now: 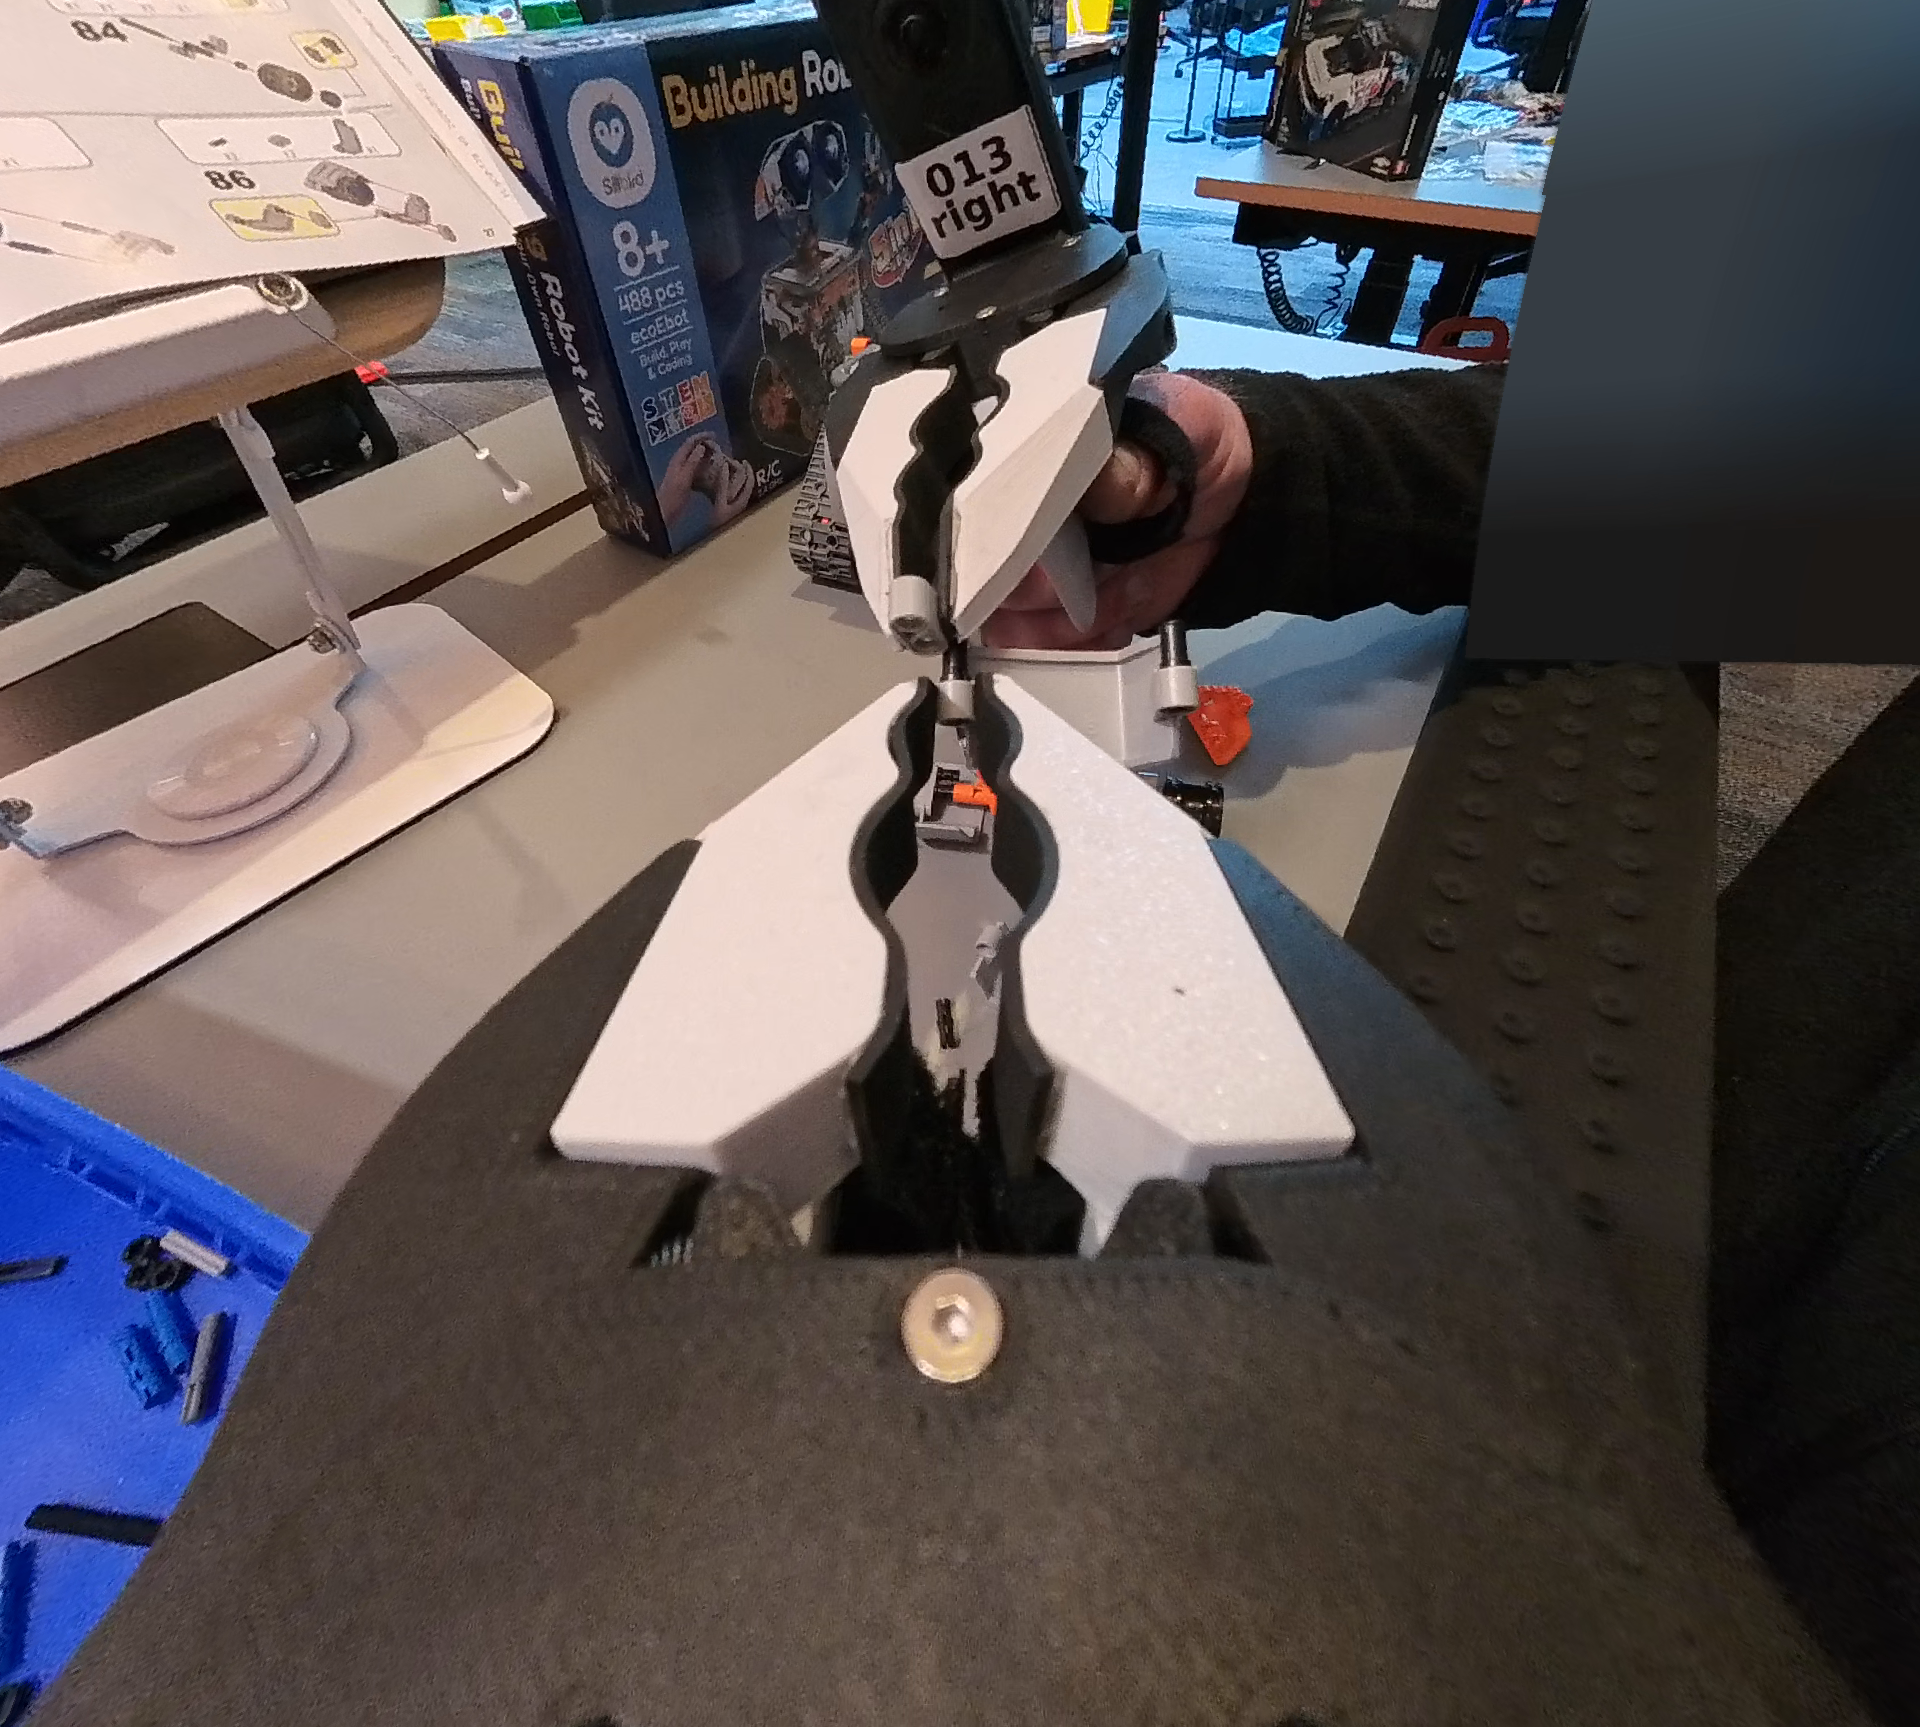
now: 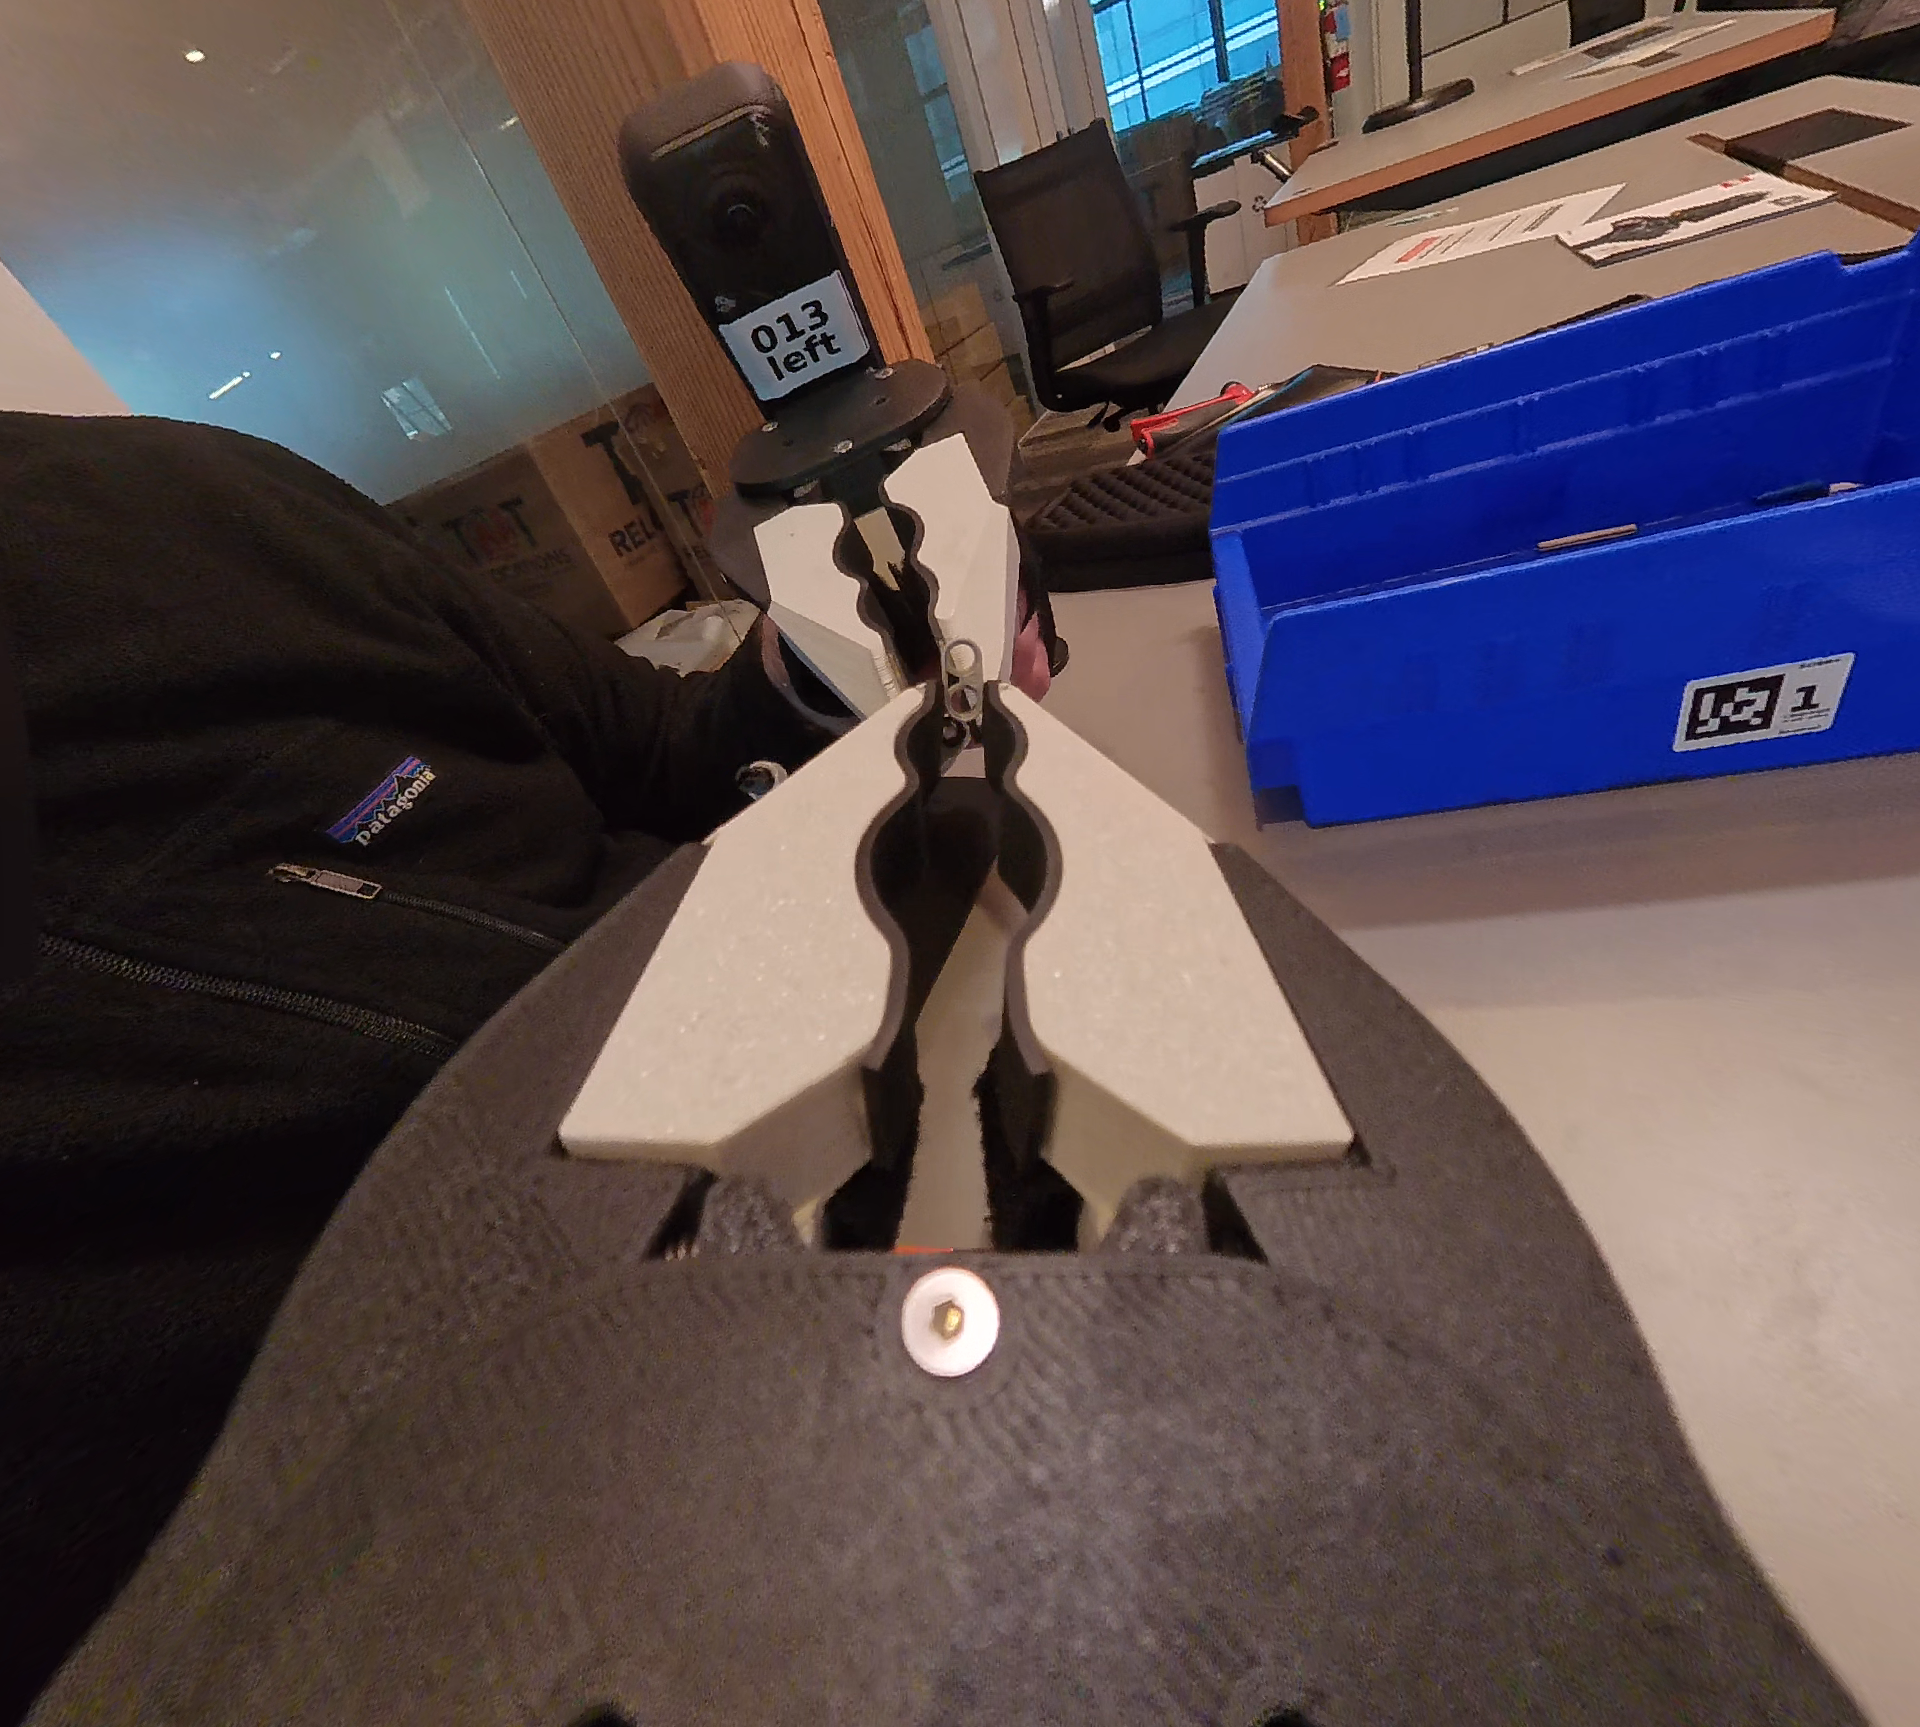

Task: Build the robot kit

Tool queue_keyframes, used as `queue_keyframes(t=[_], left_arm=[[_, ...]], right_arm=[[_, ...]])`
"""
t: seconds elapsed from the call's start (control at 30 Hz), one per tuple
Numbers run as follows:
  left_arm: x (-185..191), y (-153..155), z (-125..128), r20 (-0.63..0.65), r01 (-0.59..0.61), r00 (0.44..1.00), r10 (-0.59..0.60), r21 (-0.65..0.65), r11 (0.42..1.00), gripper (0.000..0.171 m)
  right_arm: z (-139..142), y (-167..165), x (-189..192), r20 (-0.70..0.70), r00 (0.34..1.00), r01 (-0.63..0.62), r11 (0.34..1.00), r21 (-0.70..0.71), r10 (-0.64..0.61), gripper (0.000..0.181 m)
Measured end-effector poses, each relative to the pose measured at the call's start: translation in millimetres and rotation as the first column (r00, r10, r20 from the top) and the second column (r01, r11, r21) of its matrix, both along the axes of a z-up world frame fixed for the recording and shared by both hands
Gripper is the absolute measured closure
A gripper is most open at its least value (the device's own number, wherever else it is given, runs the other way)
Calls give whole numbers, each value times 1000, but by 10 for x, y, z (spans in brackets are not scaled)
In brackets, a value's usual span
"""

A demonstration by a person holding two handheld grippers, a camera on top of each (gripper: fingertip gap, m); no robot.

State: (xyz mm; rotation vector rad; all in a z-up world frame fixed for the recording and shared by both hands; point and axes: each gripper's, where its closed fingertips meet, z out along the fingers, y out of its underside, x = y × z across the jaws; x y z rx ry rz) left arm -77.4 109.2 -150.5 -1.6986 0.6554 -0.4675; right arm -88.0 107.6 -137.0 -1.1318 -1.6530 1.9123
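Note:
My left gripper is shut on a thin dark pin that sticks out of its tips. My right gripper faces it tip to tip, tilted down, and is shut on a small grey connector with holes. The pin's end meets the connector. In the right wrist view, my right gripper grips the grey connector, and the left gripper is right behind it. A grey and orange part lies on the table under the left fingers.
A white block with grey pins and an orange piece sit just beyond the tips. A blue parts bin is beside me. An instruction booklet on a white stand, a kit box and a black mat surround the work spot. Both grippers' tips are close together, under 4 cm apart.

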Motion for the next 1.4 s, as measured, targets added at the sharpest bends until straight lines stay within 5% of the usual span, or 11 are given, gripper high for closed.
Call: queue_keyframes(t=[1.4], left_arm=[[-7, 26, -111, -108, -32, 994, 32, 3, 999, 167]], right_arm=[[-114, 27, 20, 25, 998, 43, 969, 244, -51, 176]])
